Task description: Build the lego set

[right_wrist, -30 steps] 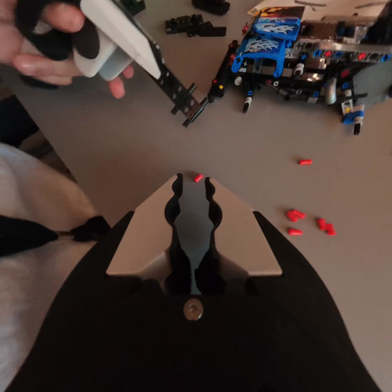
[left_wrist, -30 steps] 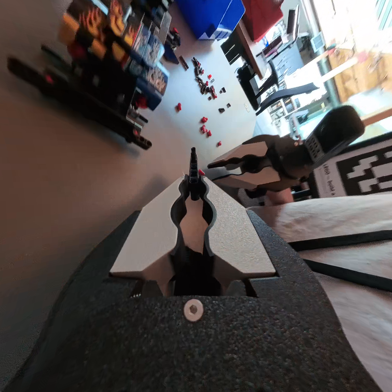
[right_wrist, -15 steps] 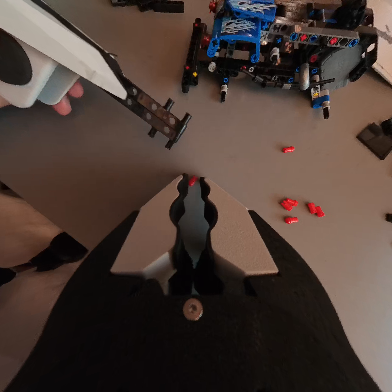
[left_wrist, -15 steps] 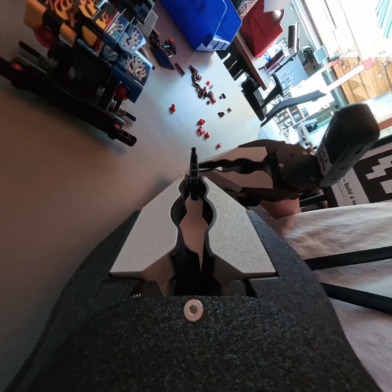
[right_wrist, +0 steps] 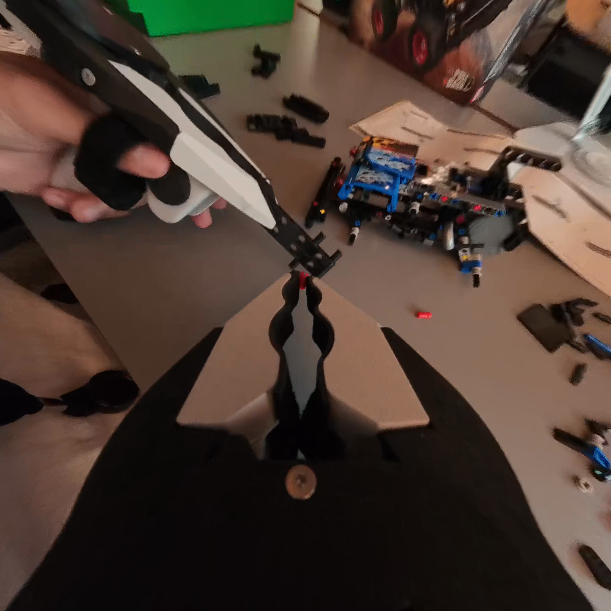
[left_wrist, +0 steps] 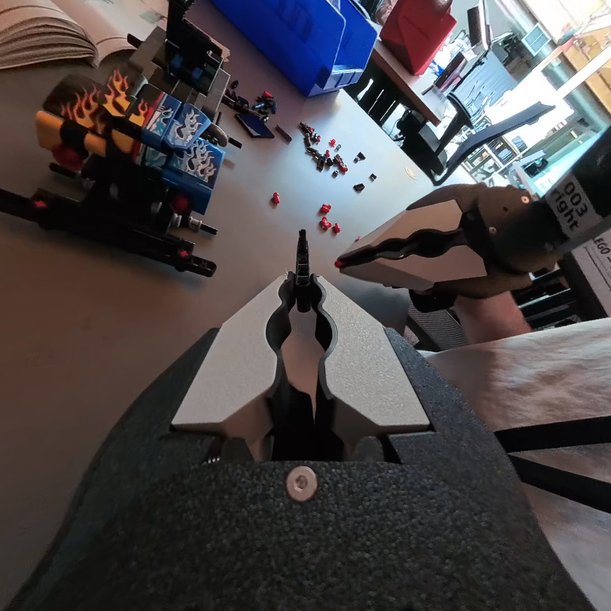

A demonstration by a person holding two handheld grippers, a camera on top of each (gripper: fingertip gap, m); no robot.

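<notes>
My left gripper (left_wrist: 302,284) is shut on a black holed beam (left_wrist: 302,261) with black pins in it, held above the table; the beam also shows in the right wrist view (right_wrist: 302,244). My right gripper (right_wrist: 301,279) is shut on a small red pin (right_wrist: 302,281), lifted off the table, its tip just below the beam's end. In the left wrist view the right gripper (left_wrist: 340,263) shows to the right of the beam with the red pin (left_wrist: 338,263) at its tip. The part-built blue and black truck (right_wrist: 426,198) stands on the table beyond.
Loose red pins (left_wrist: 325,218) and small black parts (left_wrist: 322,155) lie on the grey table. One red pin (right_wrist: 423,314) lies right of my right gripper. Blue bins (left_wrist: 297,36), a green box (right_wrist: 211,15), the set's box (right_wrist: 439,43) and an instruction booklet (right_wrist: 406,124) stand around. There is about 4 centimeters between the tips of the two grippers.
My right gripper closed on the red pin, lifted it off the table and brought it up to the beam's end. My left gripper swung the beam toward it.
</notes>
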